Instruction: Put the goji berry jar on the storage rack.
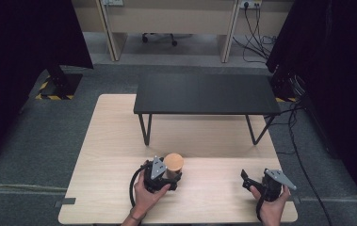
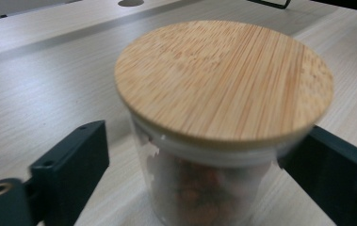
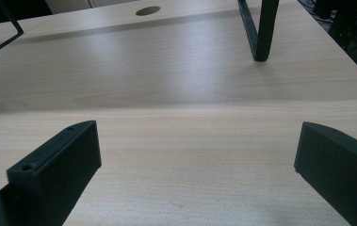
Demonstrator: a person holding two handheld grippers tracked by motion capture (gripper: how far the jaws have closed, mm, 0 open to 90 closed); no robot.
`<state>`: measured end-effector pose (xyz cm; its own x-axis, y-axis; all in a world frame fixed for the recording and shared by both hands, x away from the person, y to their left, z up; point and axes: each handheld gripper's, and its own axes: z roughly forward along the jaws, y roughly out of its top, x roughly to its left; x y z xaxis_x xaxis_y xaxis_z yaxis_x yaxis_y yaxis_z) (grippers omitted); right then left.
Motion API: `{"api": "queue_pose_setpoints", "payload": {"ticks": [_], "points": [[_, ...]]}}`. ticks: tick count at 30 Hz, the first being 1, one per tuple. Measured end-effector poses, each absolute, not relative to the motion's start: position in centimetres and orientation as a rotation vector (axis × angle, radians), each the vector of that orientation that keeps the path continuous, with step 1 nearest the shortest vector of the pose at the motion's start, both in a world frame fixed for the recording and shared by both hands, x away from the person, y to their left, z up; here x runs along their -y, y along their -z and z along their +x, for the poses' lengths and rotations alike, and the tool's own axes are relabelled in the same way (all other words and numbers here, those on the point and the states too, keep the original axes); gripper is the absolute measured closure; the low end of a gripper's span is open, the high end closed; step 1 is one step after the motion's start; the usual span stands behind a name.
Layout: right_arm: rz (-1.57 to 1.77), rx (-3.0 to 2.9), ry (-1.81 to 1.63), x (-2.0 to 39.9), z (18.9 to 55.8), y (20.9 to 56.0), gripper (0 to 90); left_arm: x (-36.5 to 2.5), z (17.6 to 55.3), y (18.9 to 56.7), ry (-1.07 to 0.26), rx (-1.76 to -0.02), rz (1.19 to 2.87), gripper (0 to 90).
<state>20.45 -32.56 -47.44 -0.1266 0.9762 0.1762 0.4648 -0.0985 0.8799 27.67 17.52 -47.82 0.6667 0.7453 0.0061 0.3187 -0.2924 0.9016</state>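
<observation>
One round bamboo lid (image 2: 223,80) tops a clear glass jar (image 2: 199,188) on pale wood-grain table (image 2: 39,84).

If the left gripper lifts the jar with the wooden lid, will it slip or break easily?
The jar looks like smooth clear glass, so it may slip between the hard jaws and is probably fragile. The wooden lid seems only to rest on top, so tilting might loosen it. Its partial filling suggests moderate weight.

Grey carpet (image 1: 25,141), perhaps desks (image 1: 166,19) behind
</observation>
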Motion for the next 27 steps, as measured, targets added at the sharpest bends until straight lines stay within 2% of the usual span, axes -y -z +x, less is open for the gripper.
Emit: {"api": "queue_pose_setpoints", "payload": {"ticks": [1, 5, 19, 27], "points": [[1.583, -1.620, -1.179, 32.5, 20.4, 47.4, 1.0, -17.5, 27.7, 47.8, -0.536, -0.828, 1.885, 17.3], [1.582, -1.622, -1.181, 32.6, 20.4, 47.4, 1.0, -17.3, 27.9, 47.8, -0.537, -0.809, 1.897, 24.8], [1.575, -1.622, -1.176, 32.4, 20.4, 47.4, 1.1, -17.5, 27.9, 47.6, -0.525, -0.827, 1.888, 25.7], [1.579, -1.625, -1.180, 32.5, 20.5, 47.4, 1.1, -18.2, 26.3, 44.5, -0.566, -0.809, 1.835, 25.6]]}}
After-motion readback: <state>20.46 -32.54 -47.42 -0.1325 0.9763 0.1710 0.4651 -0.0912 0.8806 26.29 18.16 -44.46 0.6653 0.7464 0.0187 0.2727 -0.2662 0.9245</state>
